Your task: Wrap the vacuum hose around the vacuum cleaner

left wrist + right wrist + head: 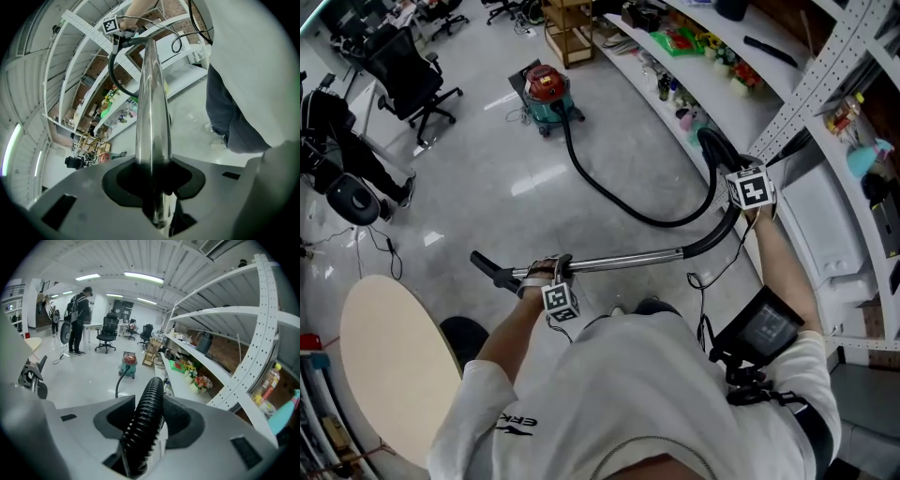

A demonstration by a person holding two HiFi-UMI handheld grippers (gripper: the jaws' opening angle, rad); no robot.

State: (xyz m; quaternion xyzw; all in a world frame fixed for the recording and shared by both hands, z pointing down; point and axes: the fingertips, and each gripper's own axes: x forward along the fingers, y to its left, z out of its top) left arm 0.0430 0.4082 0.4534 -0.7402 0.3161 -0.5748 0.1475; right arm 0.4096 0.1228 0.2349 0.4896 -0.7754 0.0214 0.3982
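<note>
Vacuum hose [647, 220] trails in a black curve over the floor [487, 206], from the red-topped vacuum cleaner [548, 94] up to the right gripper [150, 408], whose jaws clamp its ribbed end beside the shelves [712, 94]. The left gripper [152, 173] is closed on the chrome wand [619, 260], which is held level.

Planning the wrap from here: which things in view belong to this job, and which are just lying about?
Job:
- vacuum cleaner
- black hose, clamped in the right gripper
- metal wand, clamped in the left gripper

Lying about:
- office chair
- round table
- shelf goods
</note>
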